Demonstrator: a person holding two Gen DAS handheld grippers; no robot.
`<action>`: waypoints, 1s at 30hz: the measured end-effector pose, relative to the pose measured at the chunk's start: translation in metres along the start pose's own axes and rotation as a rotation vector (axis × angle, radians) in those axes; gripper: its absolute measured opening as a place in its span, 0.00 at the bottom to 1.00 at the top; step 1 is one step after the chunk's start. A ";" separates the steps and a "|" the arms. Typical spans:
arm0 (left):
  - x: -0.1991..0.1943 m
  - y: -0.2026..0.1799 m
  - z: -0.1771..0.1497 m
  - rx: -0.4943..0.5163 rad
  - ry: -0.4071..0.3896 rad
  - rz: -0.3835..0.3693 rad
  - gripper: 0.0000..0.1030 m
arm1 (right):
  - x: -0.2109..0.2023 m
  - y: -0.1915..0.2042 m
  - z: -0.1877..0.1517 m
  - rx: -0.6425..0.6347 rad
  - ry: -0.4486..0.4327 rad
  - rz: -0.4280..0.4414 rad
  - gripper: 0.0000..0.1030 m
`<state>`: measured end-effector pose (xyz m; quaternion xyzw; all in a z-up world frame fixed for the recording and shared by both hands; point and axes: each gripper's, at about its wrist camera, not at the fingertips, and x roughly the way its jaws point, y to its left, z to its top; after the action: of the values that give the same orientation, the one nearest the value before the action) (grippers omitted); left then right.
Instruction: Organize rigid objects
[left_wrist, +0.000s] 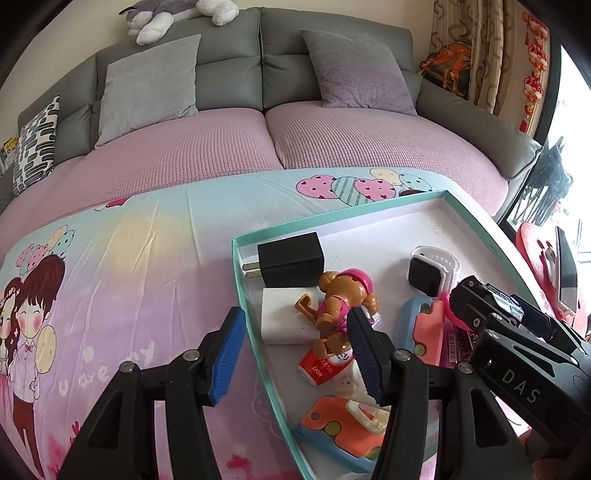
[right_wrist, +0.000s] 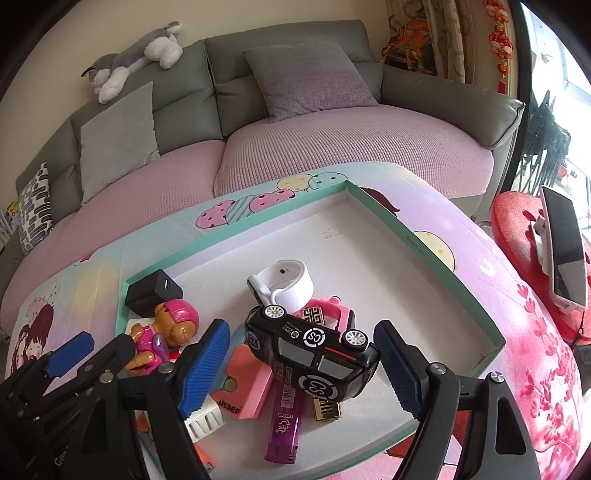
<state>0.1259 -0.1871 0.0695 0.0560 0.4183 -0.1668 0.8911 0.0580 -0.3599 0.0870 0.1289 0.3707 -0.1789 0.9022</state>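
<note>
- The right gripper (right_wrist: 295, 365) is spread wide around the black toy car (right_wrist: 314, 354), not pinching it.
- The left gripper (left_wrist: 295, 354) is spread, holding nothing, over the near left edge of the box (left_wrist: 480, 221).

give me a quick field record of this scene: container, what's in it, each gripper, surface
container: shallow teal-rimmed cardboard tray, white inside
contents: black toy car lying on its side atop the pile; white wristband watch; brown toy dog in pink helmet; black plug adapter; purple lighter
left gripper: open, straddling the tray's rim beside the dog
right gripper: open around the car, pads not pressing
surface: cartoon-print cloth
</note>
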 end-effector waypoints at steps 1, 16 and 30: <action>0.000 0.004 0.000 -0.017 -0.001 0.006 0.58 | 0.000 0.002 0.000 -0.010 -0.002 -0.006 0.87; 0.007 0.068 -0.003 -0.270 0.018 0.159 0.88 | 0.002 0.005 0.000 -0.025 -0.016 -0.042 1.00; 0.023 0.100 -0.021 -0.380 0.095 0.269 0.92 | 0.005 0.012 -0.002 -0.044 -0.006 -0.034 1.00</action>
<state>0.1585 -0.0937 0.0347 -0.0498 0.4724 0.0378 0.8792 0.0645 -0.3494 0.0832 0.1021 0.3738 -0.1863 0.9028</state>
